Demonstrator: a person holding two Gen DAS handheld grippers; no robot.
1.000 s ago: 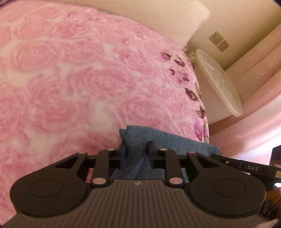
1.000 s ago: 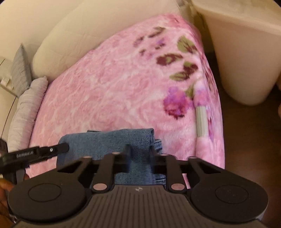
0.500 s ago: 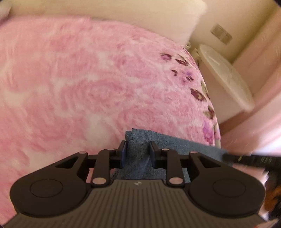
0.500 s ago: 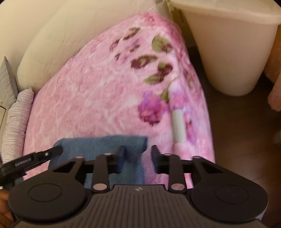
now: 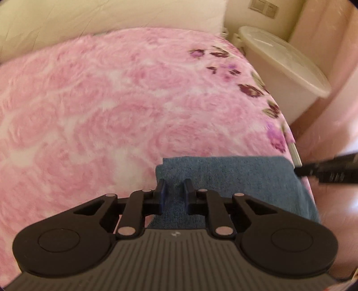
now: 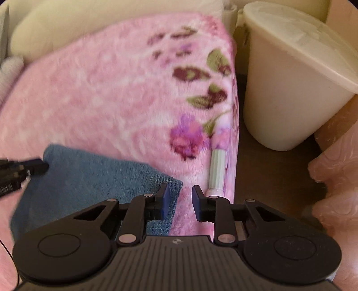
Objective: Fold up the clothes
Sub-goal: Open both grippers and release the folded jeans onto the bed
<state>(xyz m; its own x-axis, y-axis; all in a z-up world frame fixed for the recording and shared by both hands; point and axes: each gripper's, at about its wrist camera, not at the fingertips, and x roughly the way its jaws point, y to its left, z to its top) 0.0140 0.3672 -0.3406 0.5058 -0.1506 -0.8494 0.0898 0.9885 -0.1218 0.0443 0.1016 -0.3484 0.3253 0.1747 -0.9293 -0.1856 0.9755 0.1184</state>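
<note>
Folded blue cloth [image 5: 241, 179], lying flat at the near edge of the bed, on the pink blanket [image 5: 100, 112] with rose pattern. Looks soft, light and limp like a towel, so likely to sag and lose its fold if lifted at one point only; not fragile, not slippery. Best taken at two corners of one edge, pinching all layers together.

Left gripper [image 5: 174, 193]: jaws narrow, with the near left corner of the cloth between them; whether really pinched or only lying in the gap, cannot tell. Right gripper [image 6: 178, 201]: jaws released, nothing between them, only blanket below; the right corner of the cloth just beside its left finger [image 6: 164, 197].

Compared with one second ago: the right jaws then held a raised bunch of the cloth, now let go and shifted to the side. Cloth now flatter, without the hump. Left jaws almost the same as before.

Around: cream pillow [image 5: 111, 18] at the head of the bed, cream bin [image 6: 290, 89] with lid beside the bed, pink curtain [image 6: 335, 179] on the right.
</note>
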